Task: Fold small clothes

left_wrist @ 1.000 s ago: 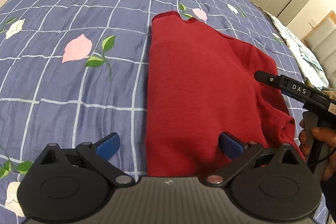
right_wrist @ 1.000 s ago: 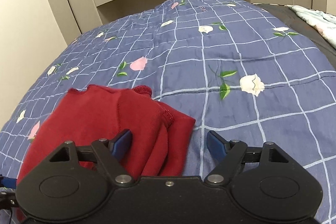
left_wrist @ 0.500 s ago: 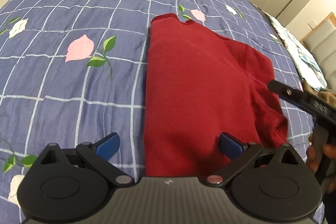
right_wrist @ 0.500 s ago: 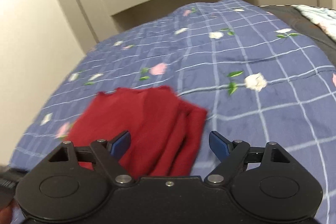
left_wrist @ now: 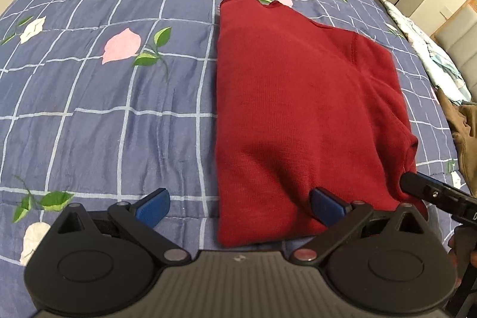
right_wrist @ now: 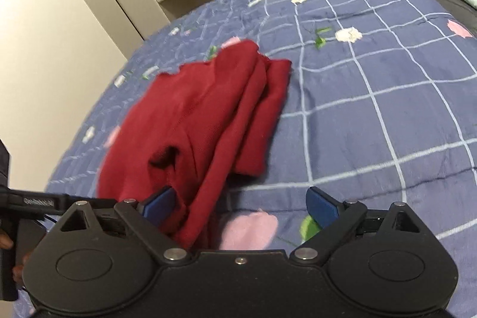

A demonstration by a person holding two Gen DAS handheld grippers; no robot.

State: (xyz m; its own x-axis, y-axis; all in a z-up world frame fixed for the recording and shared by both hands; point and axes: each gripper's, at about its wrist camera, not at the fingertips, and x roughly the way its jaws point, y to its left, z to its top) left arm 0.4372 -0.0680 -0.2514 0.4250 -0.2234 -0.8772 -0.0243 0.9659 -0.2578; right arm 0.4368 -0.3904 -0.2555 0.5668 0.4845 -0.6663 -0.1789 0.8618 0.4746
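We see the folded red garment (left_wrist: pixel 301 115) on the bed (left_wrist: pixel 119 97); our left hand-held gripper (left_wrist: pixel 238 206) gapes empty, our right hand-held gripper (right_wrist: pixel 240 203) is opening, gripping nothing.

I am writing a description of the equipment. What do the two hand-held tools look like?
Both look alike. The left tool has a black body with round, disc-shaped housings, silver pivot screws, black linkage arms and blue fingertips. The right tool has the same build. Seen from the side, it is a black bar with small white lettering, too small to read.
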